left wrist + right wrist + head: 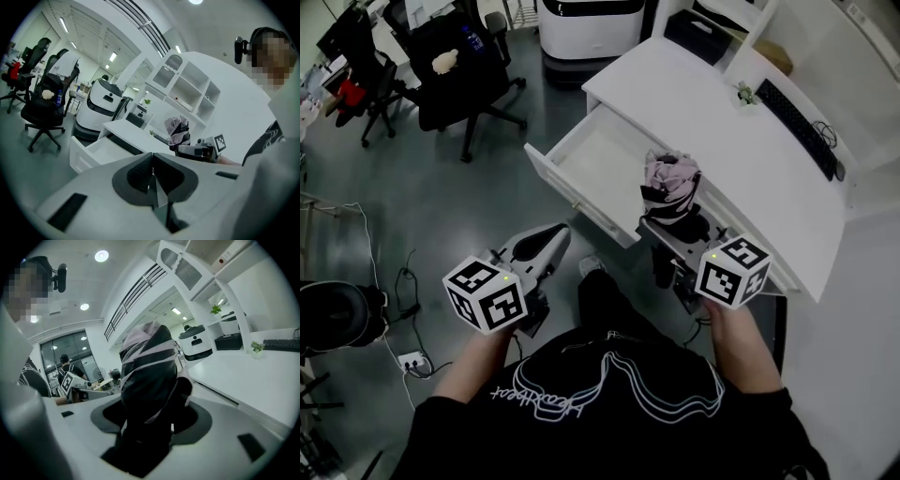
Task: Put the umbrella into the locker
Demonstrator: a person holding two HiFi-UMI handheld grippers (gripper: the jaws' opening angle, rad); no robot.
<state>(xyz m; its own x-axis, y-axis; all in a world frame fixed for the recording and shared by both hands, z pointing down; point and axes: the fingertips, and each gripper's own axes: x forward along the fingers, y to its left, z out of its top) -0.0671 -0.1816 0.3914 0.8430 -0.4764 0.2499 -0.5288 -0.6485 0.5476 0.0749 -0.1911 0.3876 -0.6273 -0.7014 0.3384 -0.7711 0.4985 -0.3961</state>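
1. Chair (455, 80): stands on the floor, well left of the desk (703, 112).
2. Left gripper (547, 246): jaws closed together with nothing between them; held over the floor, near the drawer's front left corner.
3. Drawer (572, 192): pulled out from the desk's front edge, interior bare.
4. Umbrella (670, 186): folded, pink and black, upright over the desk's front edge, just right of the drawer.
5. Right gripper (673, 227): jaws clamped on the umbrella's lower part.
6. Keyboard (797, 127): lies along the desk's right edge.
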